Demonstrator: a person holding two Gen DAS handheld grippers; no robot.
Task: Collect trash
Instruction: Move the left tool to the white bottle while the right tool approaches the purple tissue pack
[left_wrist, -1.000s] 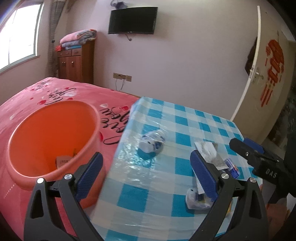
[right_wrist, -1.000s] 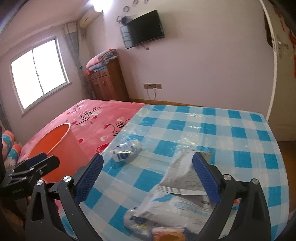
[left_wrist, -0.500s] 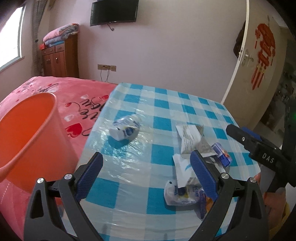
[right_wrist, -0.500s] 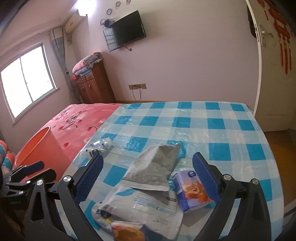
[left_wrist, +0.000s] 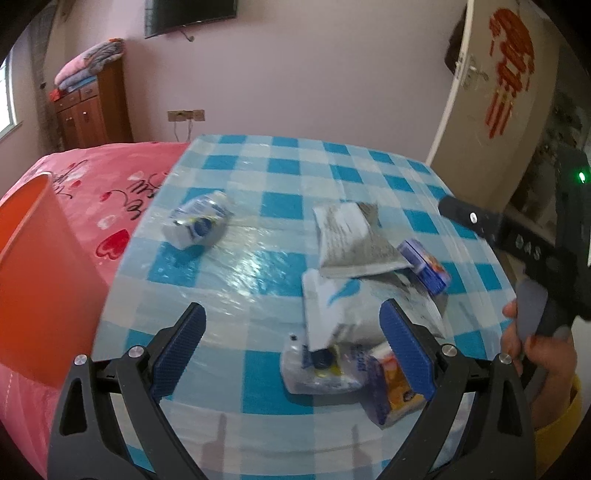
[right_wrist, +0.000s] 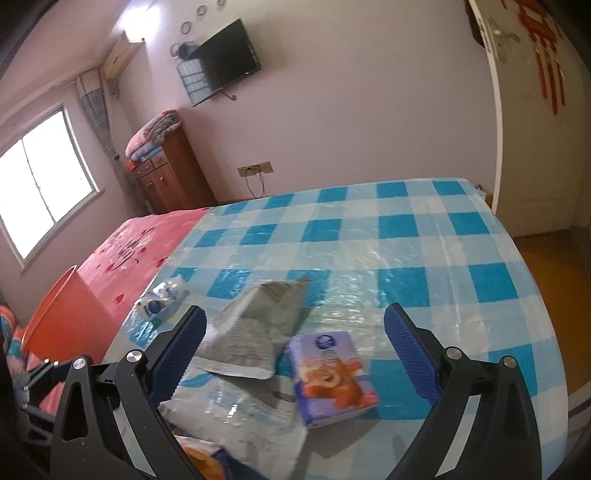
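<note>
Glossy plastic tablecloth (left_wrist: 258, 266), crinkled foil pouch (left_wrist: 354, 240)

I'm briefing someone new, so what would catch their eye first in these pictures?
A heap of crumpled wrappers and small cartons lies on the blue checked tablecloth, between the open left hand-held gripper and the open right hand-held gripper. An orange bin stands at the table's left.

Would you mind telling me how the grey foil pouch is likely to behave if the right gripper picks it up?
The grey foil pouch lies flat and creased, so it probably flops. It looks empty, likely very light. Its glossy film may slip between the fingers.
</note>
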